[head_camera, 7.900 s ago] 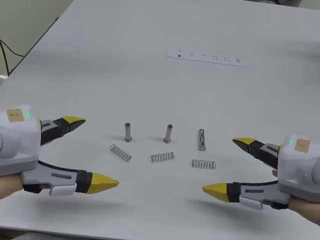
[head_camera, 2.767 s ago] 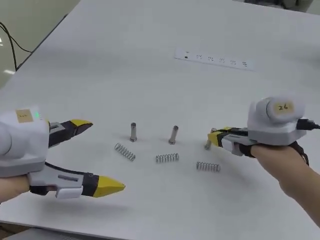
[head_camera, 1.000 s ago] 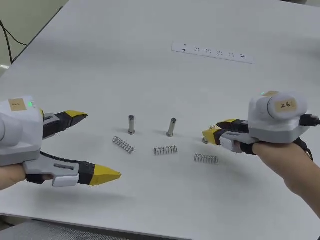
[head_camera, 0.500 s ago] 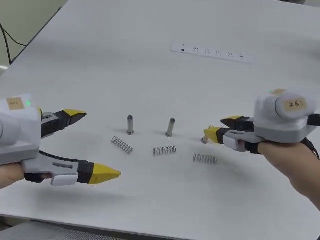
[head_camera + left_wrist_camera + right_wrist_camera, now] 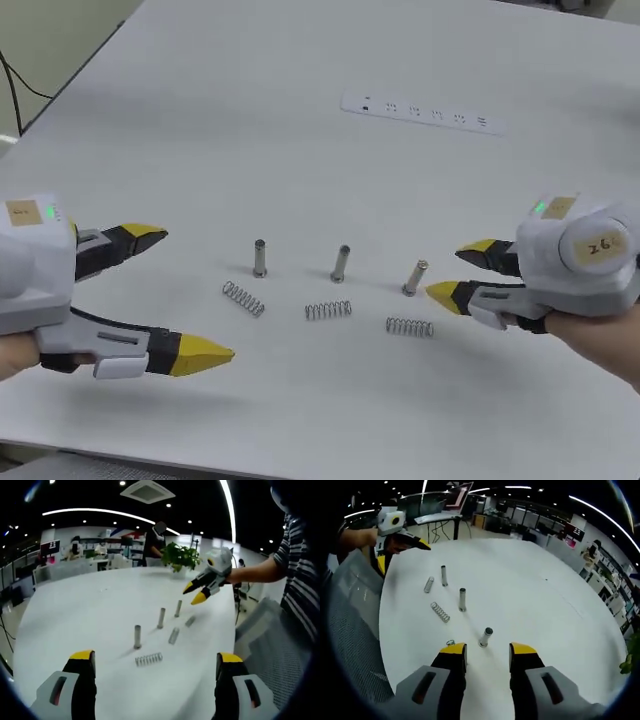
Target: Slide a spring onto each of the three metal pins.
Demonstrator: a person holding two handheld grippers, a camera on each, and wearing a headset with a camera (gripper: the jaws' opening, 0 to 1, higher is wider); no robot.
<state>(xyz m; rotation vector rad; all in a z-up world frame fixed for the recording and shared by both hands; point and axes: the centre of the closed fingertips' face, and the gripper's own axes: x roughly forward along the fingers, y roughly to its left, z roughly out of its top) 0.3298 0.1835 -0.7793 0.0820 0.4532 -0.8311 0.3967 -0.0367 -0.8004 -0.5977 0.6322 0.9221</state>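
A white workbench (image 5: 300, 100) runs across an open-plan office, with a white power strip (image 5: 415, 112) lying flat at its far side. The right gripper (image 5: 462, 270) reaches in from the right, its yellow-tipped jaws parted by a narrow gap and holding nothing. The right pin (image 5: 414, 278) sits just ahead of the tips, apart from them. In the head view it looks tilted, its top leaning toward that gripper.

The right spring (image 5: 409, 327) lies on its side just in front of this pin, on the person's side. To its left the middle pin (image 5: 341, 263) stands close to upright, and the middle spring (image 5: 328, 311) lies loose on the table just before it. Farther left the left pin (image 5: 260, 257) stands upright, and the left spring (image 5: 243, 299) lies at an angle beside its base.

All three springs rest on the tabletop, each near its pin and apart from it. The left gripper (image 5: 175, 295) is held at the near left edge — jaws spread wide, empty, and well apart from the row of parts. In the left gripper view a striped sleeve and forearm hold the right gripper over the far end of the row.
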